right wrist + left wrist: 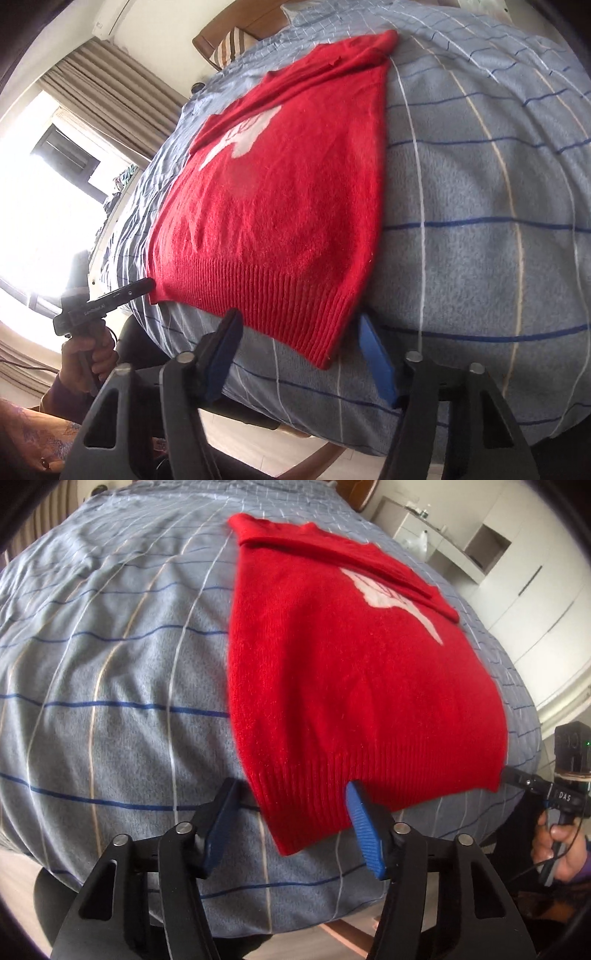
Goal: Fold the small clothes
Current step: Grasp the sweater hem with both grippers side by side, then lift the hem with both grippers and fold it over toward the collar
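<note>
At the near edge of the bed (pixel 110 686), the red sweater (pixel 351 686) lies flat on the checked blanket, front up, both sleeves folded across the chest, ribbed hem toward you. You've got a tool at each hem corner, which suits lifting the hem and carrying it up toward the collar for the next fold.

Your left tool (pixel 291 812) is wide open, one blue pad overlapping the hem and the other out on the blanket, so the corner sits between the fingers with nothing pinched yet. Your right tool (pixel 299 339) is just as wide, straddling the opposite corner, also holding nothing.

The left view shows the right tool's tip against the far corner, your hand (pixel 561 853) on its grip, and cupboards (pixel 517 554) beyond. The right view shows what the left doesn't: the window (pixel 44 206), curtains (pixel 110 85), headboard with a striped pillow (pixel 232 40), and the left tool's finger touching its corner.
</note>
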Available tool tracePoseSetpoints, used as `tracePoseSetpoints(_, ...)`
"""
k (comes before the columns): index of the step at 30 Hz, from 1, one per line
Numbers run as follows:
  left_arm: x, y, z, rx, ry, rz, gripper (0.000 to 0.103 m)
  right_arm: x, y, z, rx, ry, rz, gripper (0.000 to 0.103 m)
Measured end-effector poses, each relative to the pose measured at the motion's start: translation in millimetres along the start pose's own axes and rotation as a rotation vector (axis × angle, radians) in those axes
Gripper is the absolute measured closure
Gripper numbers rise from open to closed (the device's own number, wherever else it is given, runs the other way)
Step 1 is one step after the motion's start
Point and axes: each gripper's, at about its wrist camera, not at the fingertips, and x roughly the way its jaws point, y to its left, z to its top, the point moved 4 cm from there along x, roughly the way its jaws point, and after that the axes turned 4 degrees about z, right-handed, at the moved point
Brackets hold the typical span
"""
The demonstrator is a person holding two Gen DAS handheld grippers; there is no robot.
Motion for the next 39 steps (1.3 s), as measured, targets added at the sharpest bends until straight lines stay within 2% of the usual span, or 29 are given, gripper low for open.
tracePoseSetpoints(1, 0.2, 0.7, -0.5, -0.012, -0.006, 0.001, 0.055, 1.6, -4.5, -0.1, 0.014, -0.005, -0.017, 0.072)
tracePoseSetpoints(2, -1.4, 1.6, -1.5, -0.027, -0.010, -0.013, 0.078, 0.7, -9.0, -0.7, 0.034, -0.006, -0.029, 0.099)
tracePoseSetpoints(3, -3.4, 3.0, -2.6, -0.047, -0.008, -0.039, 0.090, -1.9, -12.1, -1.4, 0.059, -0.013, -0.011, 0.099)
tracePoseSetpoints(4, -5.8, 5.0, -3.9, -0.066, -0.006, -0.062, 0.097, -6.6, -13.5, -1.6, 0.068, -0.024, -0.001, 0.099)
tracePoseSetpoints(5, -9.5, 7.2, -5.7, -0.081, -0.014, -0.078, 0.099, -12.0, -12.7, -2.2, 0.062, -0.034, 0.001, 0.099)
tracePoseSetpoints(9, -30.0, 11.7, -5.3, -0.155, -0.041, -0.158, 0.100, -33.7, -5.1, -1.8, 0.050, -0.094, 0.026, 0.099)
tracePoseSetpoints(13, -59.2, 8.9, 13.6, -0.192, -0.111, -0.248, 0.100, -51.9, 6.2, 10.2, 0.039, -0.174, 0.055, 0.099)
tracePoseSetpoints(19, -86.5, -0.1, 59.4, -0.160, -0.206, -0.301, 0.100, -66.5, 25.4, 48.1, -0.013, -0.279, 0.063, 0.099)
tracePoseSetpoints(23, -89.6, -0.1, 93.7, -0.138, -0.245, -0.299, 0.100, -65.3, 33.2, 77.6, -0.040, -0.317, 0.044, 0.099)
tracePoseSetpoints(27, -82.7, 2.9, 142.8, -0.125, -0.290, -0.278, 0.100, -63.2, 34.2, 126.6, -0.098, -0.349, 0.013, 0.099)
tracePoseSetpoints(33, -39.2, 20.3, 239.7, -0.203, -0.316, -0.258, 0.100, -31.6, 19.8, 236.7, -0.112, -0.364, -0.012, 0.099)
tracePoseSetpoints(36, -9.0, 25.2, 285.2, -0.220, -0.309, -0.205, 0.100, -4.4, 7.8, 292.3, -0.101, -0.352, -0.045, 0.099)
tracePoseSetpoints(39, 25.8, 29.0, 322.7, -0.225, -0.293, -0.138, 0.099, 25.0, -13.8, 341.0, -0.031, -0.346, -0.051, 0.099)
